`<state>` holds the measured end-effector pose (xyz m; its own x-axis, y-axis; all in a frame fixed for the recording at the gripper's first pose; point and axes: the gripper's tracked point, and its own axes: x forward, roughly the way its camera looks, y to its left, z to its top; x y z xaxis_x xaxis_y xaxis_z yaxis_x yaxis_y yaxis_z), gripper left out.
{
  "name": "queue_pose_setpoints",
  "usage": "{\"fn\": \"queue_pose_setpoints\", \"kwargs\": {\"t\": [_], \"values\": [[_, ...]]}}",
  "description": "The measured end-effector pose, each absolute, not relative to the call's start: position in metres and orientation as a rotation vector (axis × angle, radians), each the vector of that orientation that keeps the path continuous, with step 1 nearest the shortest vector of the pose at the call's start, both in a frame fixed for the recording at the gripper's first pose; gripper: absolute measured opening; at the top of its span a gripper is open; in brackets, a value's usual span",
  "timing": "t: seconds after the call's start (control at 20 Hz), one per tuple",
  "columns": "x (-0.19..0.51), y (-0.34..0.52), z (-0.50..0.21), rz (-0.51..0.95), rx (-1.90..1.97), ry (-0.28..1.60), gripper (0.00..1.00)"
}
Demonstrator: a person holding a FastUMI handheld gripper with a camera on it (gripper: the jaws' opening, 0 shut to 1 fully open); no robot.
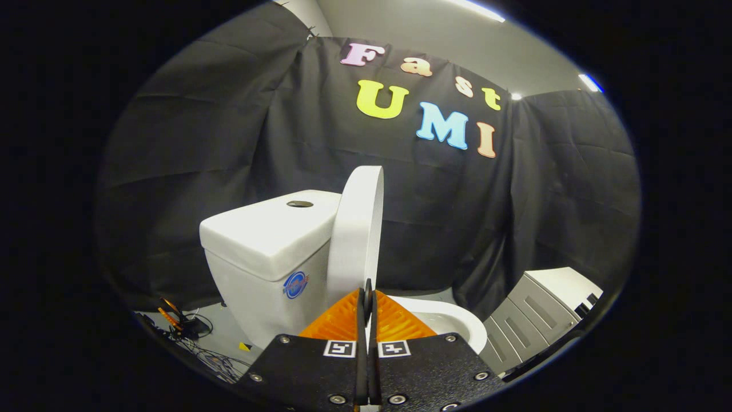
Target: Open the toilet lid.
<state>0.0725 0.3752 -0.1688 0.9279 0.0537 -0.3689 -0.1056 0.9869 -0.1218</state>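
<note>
1 gripper (368, 297) clenched on nothing, toilet lid (357, 229) upright against tank (269, 234), tank sticker (295, 284) unreadable

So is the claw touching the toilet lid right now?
Cannot tell. In the gripper view the claw is shut, its tips overlapping the bottom edge of the raised toilet lid; they may be touching it or just sitting in front of it.
</note>
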Motion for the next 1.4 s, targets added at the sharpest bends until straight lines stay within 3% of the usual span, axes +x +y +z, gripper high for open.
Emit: {"fn": "queue_pose_setpoints", "kwargs": {"t": [0.4,0.7,1.0,1.15,1.3,1.4], "values": [[0.068,0.404,-0.167,0.1,-0.229,0.36,0.0],[0.076,0.392,-0.167,0.158,-0.065,0.394,0.01],[0.069,0.375,-0.142,0.261,0.048,0.365,0.25],[0.068,0.353,-0.123,0.268,0.061,0.318,0.66],[0.071,0.315,-0.09,0.257,0.107,0.243,0.94],[0.075,0.277,-0.063,0.24,0.147,0.178,0.94]]}}
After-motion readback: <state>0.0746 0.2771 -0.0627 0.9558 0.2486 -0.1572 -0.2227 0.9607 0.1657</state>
